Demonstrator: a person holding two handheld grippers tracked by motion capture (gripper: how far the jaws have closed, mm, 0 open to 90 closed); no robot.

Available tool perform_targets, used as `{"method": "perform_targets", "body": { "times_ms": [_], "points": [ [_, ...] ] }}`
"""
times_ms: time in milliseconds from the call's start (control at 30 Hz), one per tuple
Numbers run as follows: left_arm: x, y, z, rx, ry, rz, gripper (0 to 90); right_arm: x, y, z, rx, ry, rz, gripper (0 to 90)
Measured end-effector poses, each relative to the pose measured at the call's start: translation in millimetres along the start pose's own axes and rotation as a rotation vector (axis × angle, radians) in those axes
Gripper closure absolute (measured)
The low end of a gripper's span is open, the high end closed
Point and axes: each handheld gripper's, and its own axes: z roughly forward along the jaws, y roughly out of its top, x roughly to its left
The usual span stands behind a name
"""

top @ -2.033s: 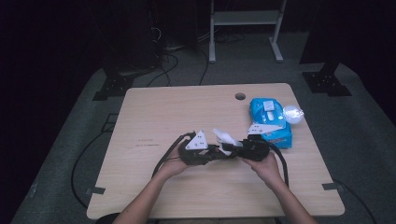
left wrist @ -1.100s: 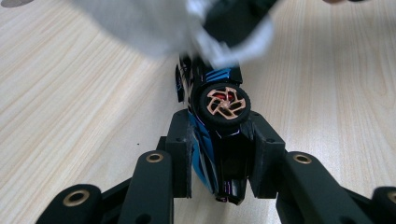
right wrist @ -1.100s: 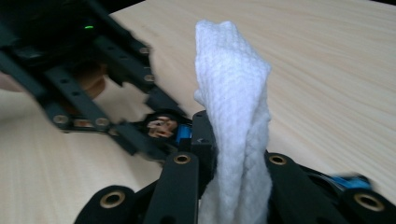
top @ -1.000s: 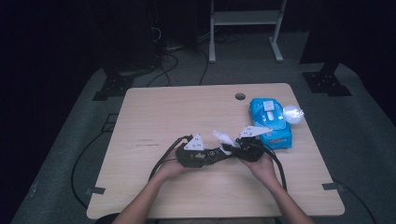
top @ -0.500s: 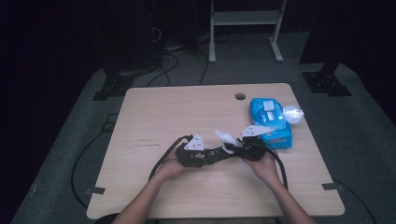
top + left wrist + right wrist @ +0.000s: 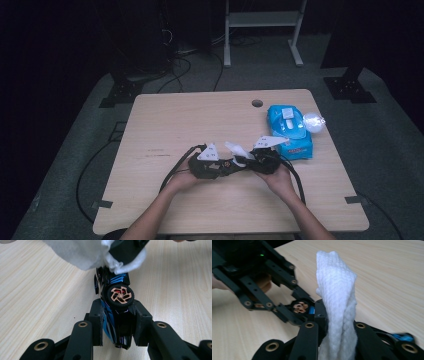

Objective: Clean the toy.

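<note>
Blue toy car (image 6: 117, 312) clamped in left tool (image 6: 117, 322).

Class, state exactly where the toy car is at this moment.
The toy car is clamped between the left gripper jaws, low over the table near its front middle, beside the white wipe held by the right gripper.

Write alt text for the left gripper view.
The left gripper is shut on a blue and black toy car, one copper-spoked wheel facing the camera. Just beyond, a white wipe held by the right gripper touches the car's far end, over a light wooden table.
</note>
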Motion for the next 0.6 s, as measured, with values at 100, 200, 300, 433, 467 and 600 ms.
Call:
{"method": "perform_targets", "body": {
  "times_ms": [100,200,300,433,467,600],
  "points": [
    [1.7,-0.7,-1.2,0.002,-0.002,-0.001,66.4,-10.6,-1.9,-11.0,-0.003,-0.051,0.017,81.2],
    [4.4,-1.7,-3.5,0.008,-0.008,-0.008,66.6,-23.9,-6.3,-22.8,-0.018,-0.078,0.056,81.2],
    [6.5,-3.1,-5.8,0.012,-0.011,-0.015,67.0,-26.9,-8.4,-25.2,-0.026,-0.077,0.07,81.2],
    [7.3,-3.4,-6.3,0.012,-0.013,-0.019,66.8,-21.1,-8.4,-18.3,-0.02,-0.065,0.052,81.2],
    [7.5,-2.5,-5.9,0.014,-0.009,-0.021,65.8,-19.6,-8.4,-16.9,-0.023,-0.066,0.049,81.2],
    [7.0,5.0,1.0,0.025,0.006,-0.013,54.6,-18.6,-8.7,-15.7,-0.027,-0.059,0.059,81.4]
  ]
}}
